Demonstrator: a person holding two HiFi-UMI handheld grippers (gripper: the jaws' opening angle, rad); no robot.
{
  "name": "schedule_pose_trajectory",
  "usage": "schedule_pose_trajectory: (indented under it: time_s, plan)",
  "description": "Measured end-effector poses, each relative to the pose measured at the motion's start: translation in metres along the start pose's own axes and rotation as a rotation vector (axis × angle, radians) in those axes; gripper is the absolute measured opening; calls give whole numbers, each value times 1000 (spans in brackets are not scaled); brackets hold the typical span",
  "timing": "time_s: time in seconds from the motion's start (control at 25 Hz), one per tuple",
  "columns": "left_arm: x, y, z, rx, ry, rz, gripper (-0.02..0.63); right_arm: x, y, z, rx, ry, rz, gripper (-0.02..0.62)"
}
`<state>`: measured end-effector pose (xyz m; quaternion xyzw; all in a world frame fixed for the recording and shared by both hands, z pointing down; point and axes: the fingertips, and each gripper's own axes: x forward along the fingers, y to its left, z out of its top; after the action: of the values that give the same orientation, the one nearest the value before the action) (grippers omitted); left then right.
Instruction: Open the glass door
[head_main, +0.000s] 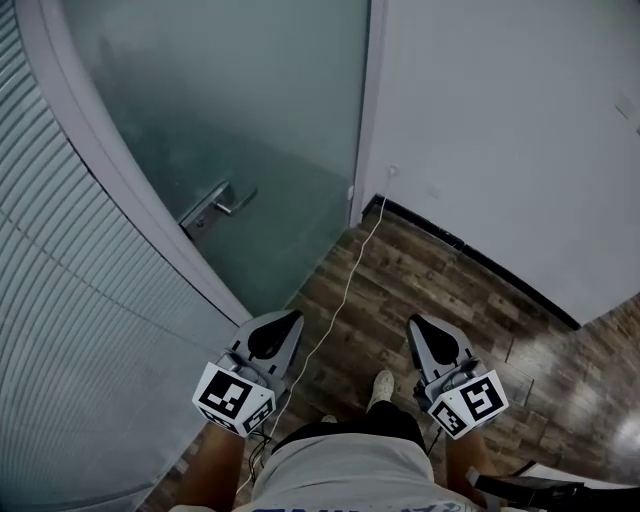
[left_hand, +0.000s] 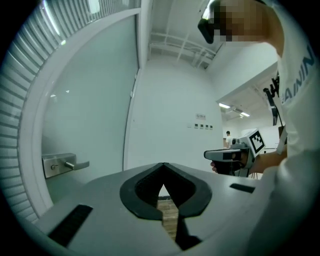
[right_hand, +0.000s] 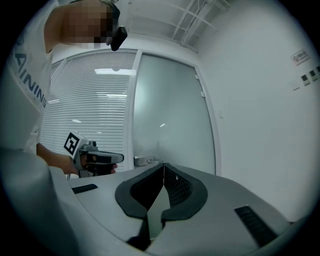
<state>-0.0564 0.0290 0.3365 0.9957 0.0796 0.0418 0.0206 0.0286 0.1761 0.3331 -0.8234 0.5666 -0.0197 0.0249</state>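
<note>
The frosted glass door (head_main: 240, 100) stands closed ahead, with a metal lever handle (head_main: 215, 208) at its left side. In the head view my left gripper (head_main: 291, 318) is shut and empty, short of the door's lower edge and below the handle. My right gripper (head_main: 414, 322) is also shut and empty, over the wood floor further right. The left gripper view shows its jaws (left_hand: 163, 166) met at the tips, the handle (left_hand: 67, 164) off to the left. In the right gripper view the closed jaws (right_hand: 164, 165) point toward the door (right_hand: 170, 110), with the handle (right_hand: 145, 160) just left of them.
A panel of white slatted blinds (head_main: 60, 330) runs along the left. A white wall (head_main: 500, 130) with a black baseboard (head_main: 470, 255) closes the right. A white cable (head_main: 345, 290) trails over the wood floor. The person's shoe (head_main: 381, 388) is between the grippers.
</note>
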Motion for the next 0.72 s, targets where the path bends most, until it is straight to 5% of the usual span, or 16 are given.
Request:
schedule_pose_trajectory:
  time_s: [0.72]
  plan:
    - [62, 174, -13, -74, -54, 490, 0, 251, -76, -24, 2, 46, 461, 2]
